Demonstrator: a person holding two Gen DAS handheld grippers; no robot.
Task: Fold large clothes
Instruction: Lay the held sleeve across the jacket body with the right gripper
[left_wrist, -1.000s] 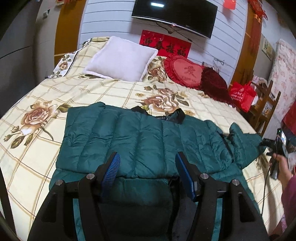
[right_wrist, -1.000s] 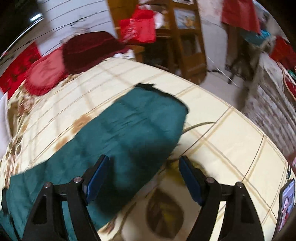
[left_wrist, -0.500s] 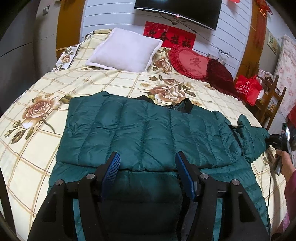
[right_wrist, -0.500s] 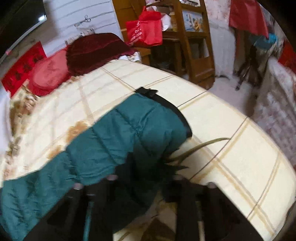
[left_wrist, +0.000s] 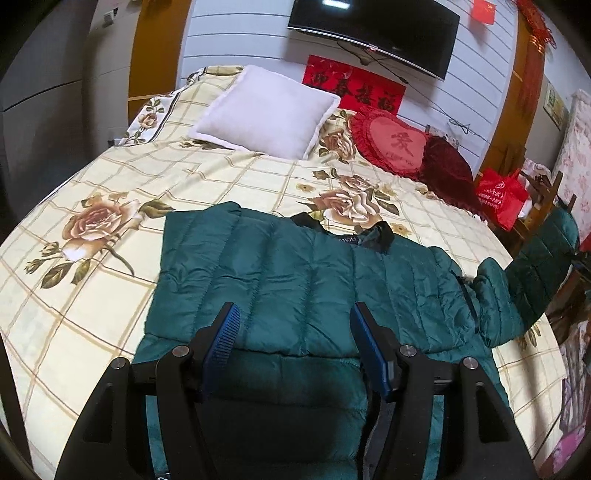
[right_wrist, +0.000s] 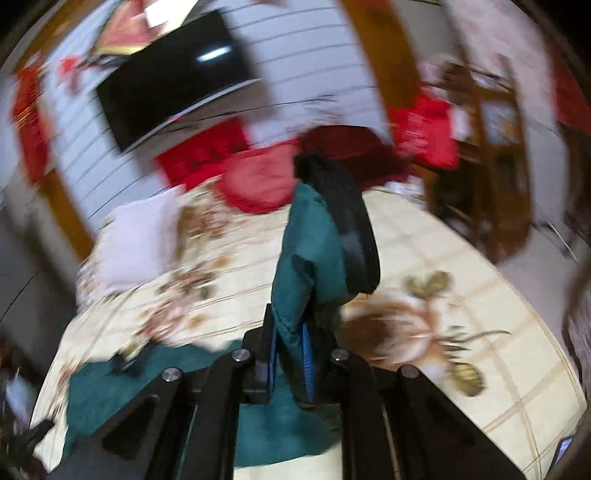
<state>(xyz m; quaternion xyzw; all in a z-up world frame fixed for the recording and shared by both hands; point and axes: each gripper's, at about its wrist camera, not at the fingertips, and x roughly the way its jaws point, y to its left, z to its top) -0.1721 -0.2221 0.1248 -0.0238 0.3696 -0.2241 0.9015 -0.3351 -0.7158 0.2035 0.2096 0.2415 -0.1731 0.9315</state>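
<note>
A dark green quilted down jacket (left_wrist: 295, 280) lies spread on the cream floral-print bedspread (left_wrist: 110, 295), collar toward the pillows. The left gripper (left_wrist: 295, 347) hangs over the hem, jaws apart — nothing between them. The right gripper (right_wrist: 290, 354) is clamped on the jacket's sleeve (right_wrist: 314, 258), black cuff (right_wrist: 351, 229) uppermost and lifted clear of the bed — the right wrist view is blurred.

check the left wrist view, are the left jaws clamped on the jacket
No, the left gripper hovers with its jaws wide apart above the green jacket, its blue pads clear of the fabric.
</note>
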